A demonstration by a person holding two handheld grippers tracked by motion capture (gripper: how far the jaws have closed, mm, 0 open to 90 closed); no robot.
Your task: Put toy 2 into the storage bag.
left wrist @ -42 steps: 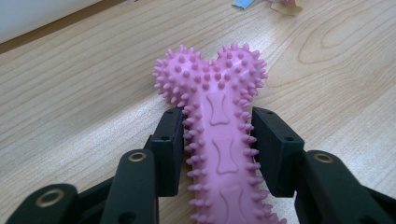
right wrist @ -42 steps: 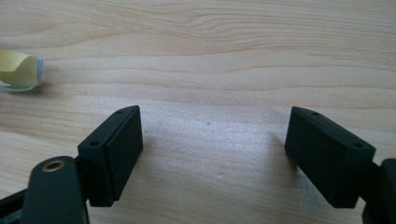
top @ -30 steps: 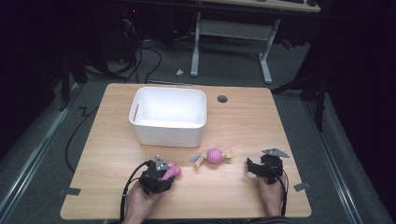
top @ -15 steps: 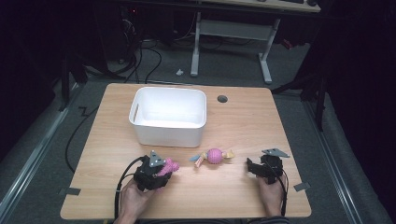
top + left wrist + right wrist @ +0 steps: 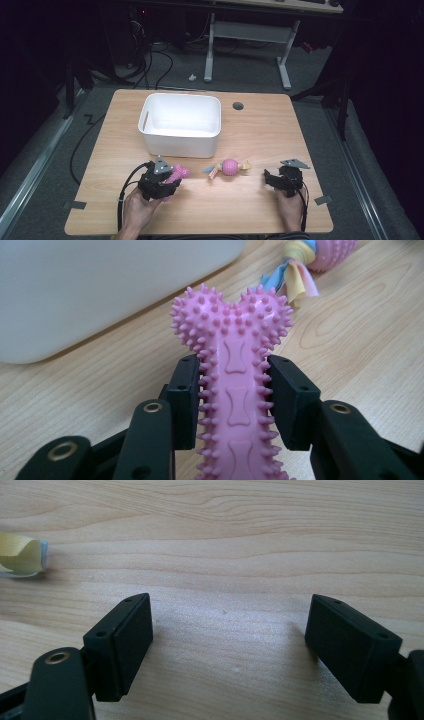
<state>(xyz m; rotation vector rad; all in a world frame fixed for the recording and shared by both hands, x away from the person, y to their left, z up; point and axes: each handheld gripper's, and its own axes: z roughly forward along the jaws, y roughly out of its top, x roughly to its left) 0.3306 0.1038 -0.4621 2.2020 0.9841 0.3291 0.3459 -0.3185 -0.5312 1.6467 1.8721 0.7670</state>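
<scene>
Left tongs (image 5: 234, 390) clamped on spiky bone (image 5: 232, 360), could slip on nubs; bin (image 5: 181, 125) at 12 o'clock; right tongs (image 5: 227, 645) apart, empty

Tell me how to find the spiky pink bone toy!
Find the big white plastic bin on the wooden table. In front of its left corner, the left gripper clamps the pink rubber bone toy. It is bone-shaped and spiky all over, unlike the round pink ball with ribbon tails.

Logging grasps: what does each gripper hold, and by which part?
Left gripper clamps the pink bone toy across its shaft, below the knobbed end. Right gripper is open, holding nothing.
</scene>
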